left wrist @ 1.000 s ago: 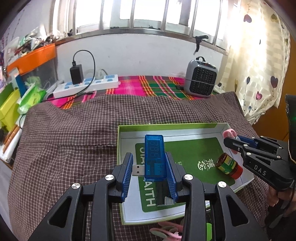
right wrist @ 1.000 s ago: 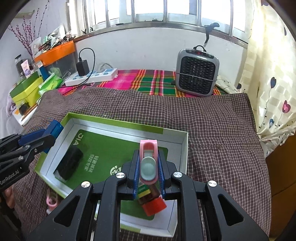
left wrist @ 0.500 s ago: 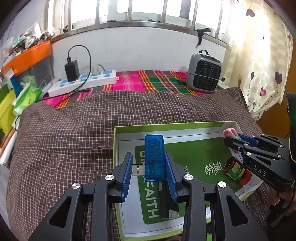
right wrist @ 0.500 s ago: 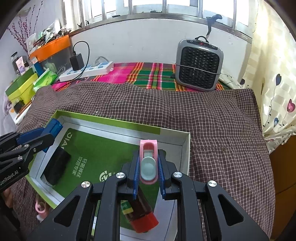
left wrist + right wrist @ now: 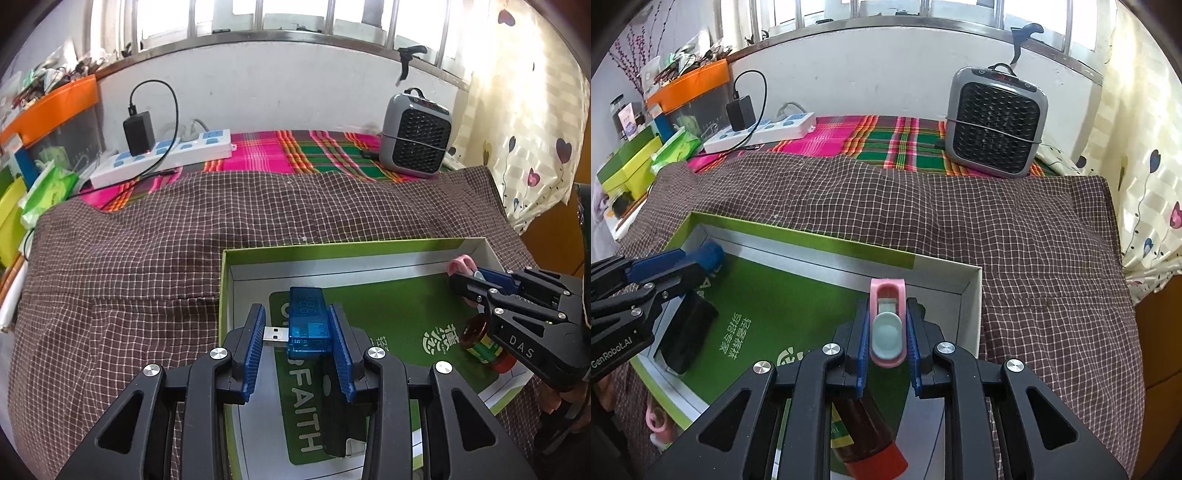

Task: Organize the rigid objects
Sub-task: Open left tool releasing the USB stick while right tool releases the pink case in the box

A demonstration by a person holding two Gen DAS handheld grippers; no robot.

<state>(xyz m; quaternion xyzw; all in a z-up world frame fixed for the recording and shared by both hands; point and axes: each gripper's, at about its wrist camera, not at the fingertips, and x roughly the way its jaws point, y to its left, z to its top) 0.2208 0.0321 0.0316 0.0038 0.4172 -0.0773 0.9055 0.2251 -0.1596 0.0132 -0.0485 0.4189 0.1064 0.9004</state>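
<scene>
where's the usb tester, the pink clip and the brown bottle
usb tester (image 5: 308, 325), left wrist view, blue body
pink clip (image 5: 887, 325), right wrist view, grey-green pad
brown bottle (image 5: 864, 432), right wrist view, brown body above red cap

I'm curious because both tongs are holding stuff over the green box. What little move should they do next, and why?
Probably lower a bit more, then let go. The left tongs grip the blue USB tester and the right tongs grip the pink clip, both over the green box, not resting inside yet.

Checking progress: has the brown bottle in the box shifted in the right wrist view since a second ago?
Cannot tell: the brown bottle sits lower in frame, but so does the box.
</scene>
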